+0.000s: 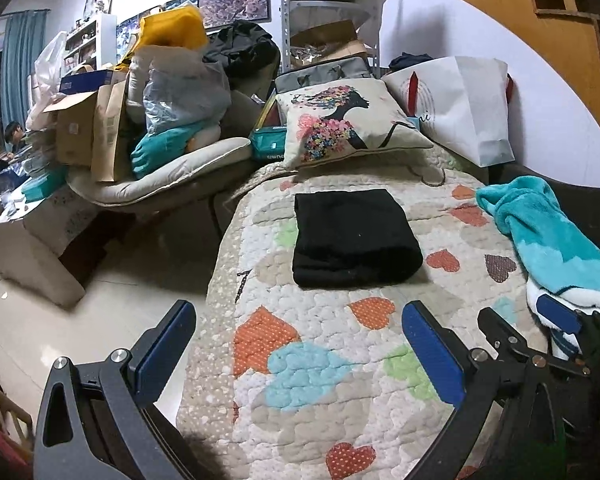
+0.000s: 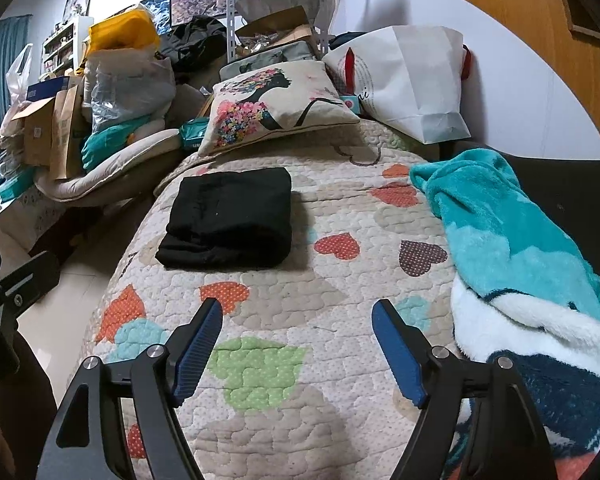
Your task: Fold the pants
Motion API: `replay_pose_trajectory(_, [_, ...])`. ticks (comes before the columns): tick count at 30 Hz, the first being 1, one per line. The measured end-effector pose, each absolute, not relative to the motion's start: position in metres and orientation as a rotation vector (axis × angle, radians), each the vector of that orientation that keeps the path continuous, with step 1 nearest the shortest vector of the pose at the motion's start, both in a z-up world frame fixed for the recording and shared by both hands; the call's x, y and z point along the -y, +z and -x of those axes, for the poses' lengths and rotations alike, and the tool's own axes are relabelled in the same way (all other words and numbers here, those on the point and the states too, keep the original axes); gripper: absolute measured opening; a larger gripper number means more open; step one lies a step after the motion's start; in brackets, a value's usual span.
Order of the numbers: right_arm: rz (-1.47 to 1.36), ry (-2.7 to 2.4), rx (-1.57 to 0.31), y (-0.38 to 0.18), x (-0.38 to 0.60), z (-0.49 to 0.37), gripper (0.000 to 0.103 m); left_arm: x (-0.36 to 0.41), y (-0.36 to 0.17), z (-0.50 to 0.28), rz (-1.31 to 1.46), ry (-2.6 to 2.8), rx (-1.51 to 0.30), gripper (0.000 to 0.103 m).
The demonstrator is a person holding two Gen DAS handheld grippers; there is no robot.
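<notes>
Black pants lie folded into a neat stack on the quilt, below the pillow; both tongs, left and right, hang spread and empty, apparently finished.

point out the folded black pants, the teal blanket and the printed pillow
folded black pants (image 2: 228, 216), right wrist view, middle of top layer
teal blanket (image 2: 500, 232), right wrist view, teal upper part
printed pillow (image 1: 348, 120), left wrist view, centre of print

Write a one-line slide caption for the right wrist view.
Folded black pants lie flat on the heart-patterned quilt, beyond the right gripper with jaws open and empty.
</notes>
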State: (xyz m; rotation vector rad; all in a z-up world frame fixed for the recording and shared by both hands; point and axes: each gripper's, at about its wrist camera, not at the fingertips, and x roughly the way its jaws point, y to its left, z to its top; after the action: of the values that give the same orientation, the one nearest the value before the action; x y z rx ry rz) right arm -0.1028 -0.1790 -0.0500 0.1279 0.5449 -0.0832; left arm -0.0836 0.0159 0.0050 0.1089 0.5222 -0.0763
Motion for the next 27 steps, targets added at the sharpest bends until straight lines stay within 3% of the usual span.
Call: replay_pose_trajectory(27, [-0.118, -0.080, -0.630, -0.070, 0.178, 0.088, 0.084, -0.022, -0.035, 0.035, -0.008, -0.104, -0.726, 0.103])
